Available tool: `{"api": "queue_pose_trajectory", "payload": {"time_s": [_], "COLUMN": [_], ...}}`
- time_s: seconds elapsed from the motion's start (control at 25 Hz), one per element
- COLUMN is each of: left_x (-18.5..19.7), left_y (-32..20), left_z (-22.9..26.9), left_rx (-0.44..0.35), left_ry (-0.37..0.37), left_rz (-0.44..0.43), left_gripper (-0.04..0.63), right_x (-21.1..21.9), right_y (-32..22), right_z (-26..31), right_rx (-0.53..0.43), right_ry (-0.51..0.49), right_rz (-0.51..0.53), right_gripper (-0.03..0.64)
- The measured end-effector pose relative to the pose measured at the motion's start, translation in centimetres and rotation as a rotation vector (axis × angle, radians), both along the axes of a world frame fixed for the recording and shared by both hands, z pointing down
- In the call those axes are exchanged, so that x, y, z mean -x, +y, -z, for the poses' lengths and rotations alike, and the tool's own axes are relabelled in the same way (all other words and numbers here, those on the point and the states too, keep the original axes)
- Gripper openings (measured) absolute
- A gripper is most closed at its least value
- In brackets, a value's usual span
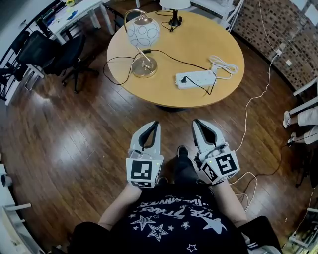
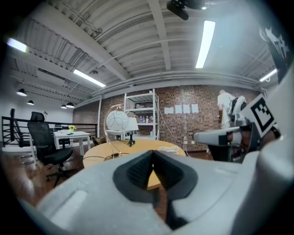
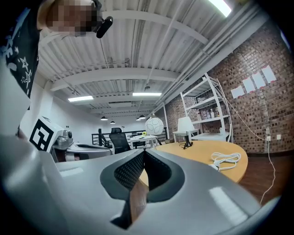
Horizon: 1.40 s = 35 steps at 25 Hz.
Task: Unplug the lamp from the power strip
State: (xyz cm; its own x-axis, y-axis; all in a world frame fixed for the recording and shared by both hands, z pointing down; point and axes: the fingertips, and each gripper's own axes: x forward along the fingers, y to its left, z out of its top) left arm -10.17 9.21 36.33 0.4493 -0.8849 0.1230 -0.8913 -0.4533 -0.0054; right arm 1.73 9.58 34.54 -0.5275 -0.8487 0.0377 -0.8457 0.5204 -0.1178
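The lamp (image 1: 143, 33), with a patterned globe shade on a curved metal stem, stands at the left of the round wooden table (image 1: 208, 34). Its black cord runs right to a black plug (image 1: 184, 79) seated in the white power strip (image 1: 196, 79) near the table's front edge. Both grippers hover over the floor, short of the table. My left gripper (image 1: 149, 128) is shut and holds nothing, and so is my right gripper (image 1: 199, 125). In the left gripper view the jaws (image 2: 153, 153) meet below the lamp (image 2: 117, 121). In the right gripper view the jaws (image 3: 144, 153) touch too.
A coiled white cord (image 1: 223, 64) lies behind the strip. A second, white-shaded lamp (image 1: 175, 5) stands at the table's far edge. A black office chair (image 1: 54, 49) and a white desk (image 1: 74, 12) are at the left. Cables (image 1: 258, 99) trail across the floor at the right, near a seated person's feet (image 1: 290, 119).
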Motion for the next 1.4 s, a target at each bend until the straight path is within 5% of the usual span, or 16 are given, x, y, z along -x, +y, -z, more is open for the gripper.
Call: {"api": "queue_pose_trajectory", "payload": {"time_s": [0.68,1.12,1.4], "left_x": [-5.9,-7.8,-7.7], "left_y": [-10.2,-13.9,-16.1], "left_z": [-0.8,-1.7,-4.9], "left_rx": [0.012,0.032,0.046], "left_ry": [-0.066,-0.077,-0.08], "left_rz": [0.039,0.134,0.157], "left_gripper": [0.005,0.005,0.005], "right_x": [-5.4,-4.4,-2.9], "right_y": [-10.3,-12.7,-14.9], "right_z": [-2.5,-6.2,-10.8], "right_rx": [0.051,0.094,0.139], "right_ry": [0.004,-0.004,0.075], "right_rz": [0.069,0.211,0.229], "right_gripper": [0.008,0.008,0.008]}}
